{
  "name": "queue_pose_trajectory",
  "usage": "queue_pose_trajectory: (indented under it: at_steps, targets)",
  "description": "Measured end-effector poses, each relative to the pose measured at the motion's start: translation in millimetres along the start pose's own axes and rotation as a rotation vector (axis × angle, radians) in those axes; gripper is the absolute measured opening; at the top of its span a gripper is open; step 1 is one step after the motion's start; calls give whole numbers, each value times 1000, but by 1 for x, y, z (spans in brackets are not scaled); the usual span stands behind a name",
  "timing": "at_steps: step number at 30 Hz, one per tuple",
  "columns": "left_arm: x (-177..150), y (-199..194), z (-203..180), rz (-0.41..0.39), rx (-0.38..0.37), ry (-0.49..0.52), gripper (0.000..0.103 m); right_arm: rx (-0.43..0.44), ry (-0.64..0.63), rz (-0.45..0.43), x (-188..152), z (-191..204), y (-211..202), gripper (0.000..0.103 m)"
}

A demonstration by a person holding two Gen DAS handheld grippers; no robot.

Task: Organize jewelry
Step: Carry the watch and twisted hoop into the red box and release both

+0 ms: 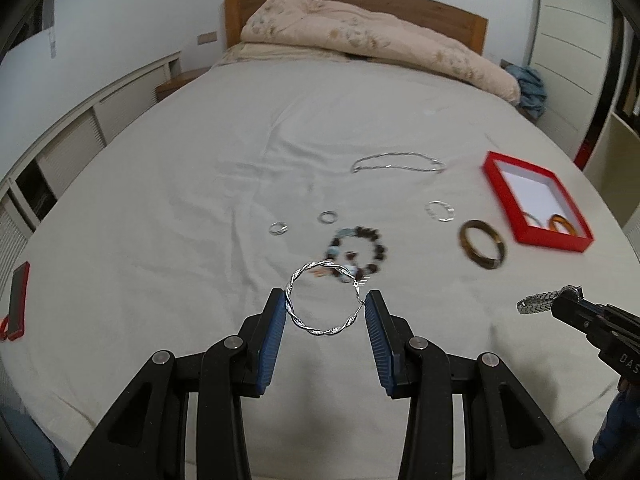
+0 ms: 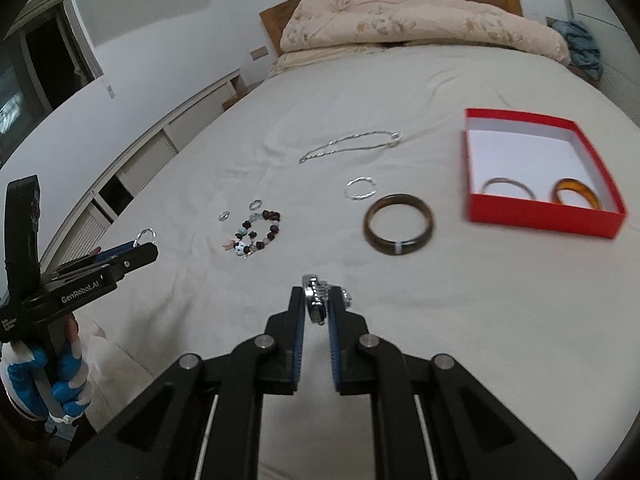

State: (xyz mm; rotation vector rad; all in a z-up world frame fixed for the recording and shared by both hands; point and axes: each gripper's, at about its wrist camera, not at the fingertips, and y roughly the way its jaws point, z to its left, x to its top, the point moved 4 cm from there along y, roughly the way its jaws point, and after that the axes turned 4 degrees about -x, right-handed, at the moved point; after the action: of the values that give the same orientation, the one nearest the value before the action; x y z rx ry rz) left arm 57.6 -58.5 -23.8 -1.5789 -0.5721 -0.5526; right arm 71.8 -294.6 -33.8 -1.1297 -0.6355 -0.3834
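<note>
My left gripper (image 1: 326, 300) is shut on a twisted silver bangle (image 1: 320, 332), held flat between its blue pads above the white bed sheet (image 1: 160, 240). In the right wrist view that left gripper (image 2: 144, 246) hangs at the left edge with the bangle (image 2: 146, 234) at its tips. My right gripper (image 2: 317, 300) is shut on a silver metal watch (image 2: 316, 286), which sticks out past the fingertips. A red box (image 2: 540, 216) at the right holds a silver bangle (image 2: 508, 188) and an amber bangle (image 2: 576, 194).
On the sheet lie a brown bangle (image 2: 400, 250), a beaded bracelet (image 2: 272, 228), a twisted silver ring (image 2: 358, 199), a silver chain (image 2: 348, 142) and two small rings (image 1: 277, 228). A red phone (image 1: 18, 304) sits at the left edge. A folded quilt (image 1: 360, 40) lies by the headboard.
</note>
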Motion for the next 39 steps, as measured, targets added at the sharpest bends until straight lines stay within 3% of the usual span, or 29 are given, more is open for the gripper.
queue_pose_trajectory:
  at_steps: [11, 20, 25, 32, 39]
  targets:
    - [8, -23, -84, -27, -106, 103, 40, -81, 56, -69, -11, -54, -72, 9]
    - [44, 15, -173, -7, -227, 193, 40, -175, 59, -114, 25, -125, -93, 10]
    - [80, 58, -218, 9, -257, 230, 40, -196, 57, -128, 68, -166, -74, 10]
    - [123, 138, -275, 50, -263, 294, 40, -197, 88, -89, 127, -229, -4, 10]
    - [126, 205, -299, 108, -243, 330, 40, -207, 129, -22, 141, -275, 59, 10]
